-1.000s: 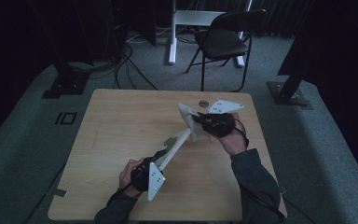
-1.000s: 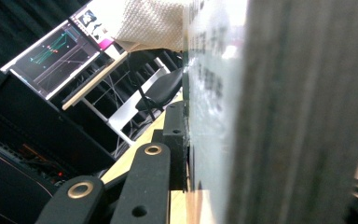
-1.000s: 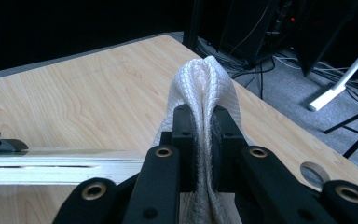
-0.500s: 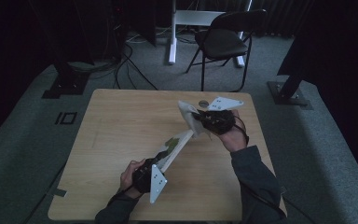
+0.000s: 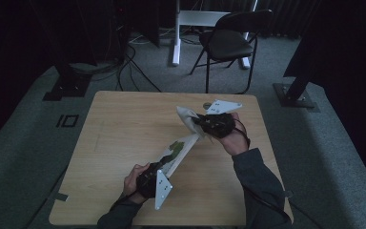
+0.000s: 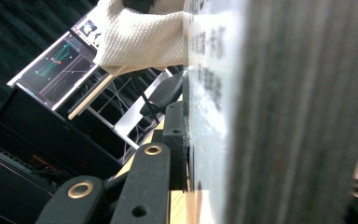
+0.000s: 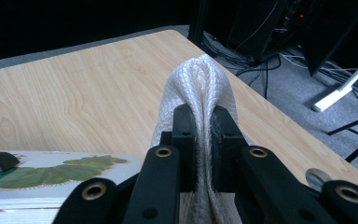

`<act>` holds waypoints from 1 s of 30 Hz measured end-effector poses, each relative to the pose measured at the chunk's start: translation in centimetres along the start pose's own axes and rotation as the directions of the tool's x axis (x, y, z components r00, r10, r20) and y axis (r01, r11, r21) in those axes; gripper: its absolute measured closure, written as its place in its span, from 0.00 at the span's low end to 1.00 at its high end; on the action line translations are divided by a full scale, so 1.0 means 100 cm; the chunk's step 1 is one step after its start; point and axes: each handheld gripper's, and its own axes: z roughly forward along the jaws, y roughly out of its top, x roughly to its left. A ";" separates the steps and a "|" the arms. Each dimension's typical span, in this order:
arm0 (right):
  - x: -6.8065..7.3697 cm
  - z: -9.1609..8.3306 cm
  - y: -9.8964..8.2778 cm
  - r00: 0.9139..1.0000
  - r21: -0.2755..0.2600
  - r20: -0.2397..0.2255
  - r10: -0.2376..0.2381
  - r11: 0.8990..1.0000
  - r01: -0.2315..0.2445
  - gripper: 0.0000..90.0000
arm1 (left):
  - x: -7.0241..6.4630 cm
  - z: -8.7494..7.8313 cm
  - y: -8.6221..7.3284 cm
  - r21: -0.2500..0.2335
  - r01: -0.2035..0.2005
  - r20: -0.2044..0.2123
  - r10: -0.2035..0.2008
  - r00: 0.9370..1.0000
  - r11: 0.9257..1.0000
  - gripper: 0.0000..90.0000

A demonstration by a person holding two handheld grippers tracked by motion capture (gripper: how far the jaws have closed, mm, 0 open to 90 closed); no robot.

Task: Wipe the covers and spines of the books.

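Book is gripped by the closed left gripper above the worktop; beside the book's far end, white cloth is pinched by the right gripper.

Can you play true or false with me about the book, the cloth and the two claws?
1. The left claw grips a book. True.
2. The right claw is open and empty. False: it is shut on a white cloth.
3. The book's cover shows a green caterpillar. True.
4. The cloth lies flat in the middle of the table. False: it is pinched in the right claw, at the book's far end.
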 end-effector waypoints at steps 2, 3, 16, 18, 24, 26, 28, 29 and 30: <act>0.002 0.001 0.000 1.000 0.005 -0.004 0.000 1.000 0.000 0.92 | 0.000 0.000 0.000 0.002 -0.005 -0.001 0.005 1.000 1.000 0.86; 0.002 0.002 0.001 1.000 0.005 -0.007 -0.002 1.000 0.002 0.92 | 0.000 0.000 0.000 0.003 -0.007 -0.004 0.007 1.000 1.000 0.86; 0.012 0.014 0.001 0.999 0.031 -0.044 -0.025 0.999 0.026 0.92 | -0.001 0.000 0.000 0.008 -0.025 -0.005 0.025 1.000 1.000 0.86; 0.014 0.015 0.002 0.998 0.034 -0.052 -0.029 0.999 0.031 0.92 | -0.001 0.001 0.000 0.007 -0.025 -0.004 0.025 1.000 1.000 0.86; 0.020 0.017 0.002 0.996 0.040 -0.085 -0.038 0.998 0.042 0.92 | -0.001 0.001 -0.001 0.012 -0.028 -0.005 0.028 1.000 1.000 0.86; 0.022 0.018 0.001 0.995 0.043 -0.096 -0.043 0.998 0.047 0.92 | -0.001 0.001 -0.001 0.012 -0.027 -0.005 0.027 1.000 1.000 0.86; 0.024 0.019 0.000 0.993 0.045 -0.107 -0.040 0.998 0.045 0.92 | -0.001 0.001 -0.001 0.012 -0.026 -0.005 0.026 1.000 1.000 0.86; 0.024 0.020 -0.001 0.993 0.047 -0.113 -0.040 0.998 0.045 0.92 | 0.000 0.001 -0.001 0.014 -0.027 -0.005 0.027 1.000 1.000 0.86; 0.025 0.020 -0.002 0.992 0.045 -0.117 -0.040 0.998 0.046 0.92 | 0.000 0.001 -0.001 0.013 -0.024 -0.006 0.024 1.000 1.000 0.86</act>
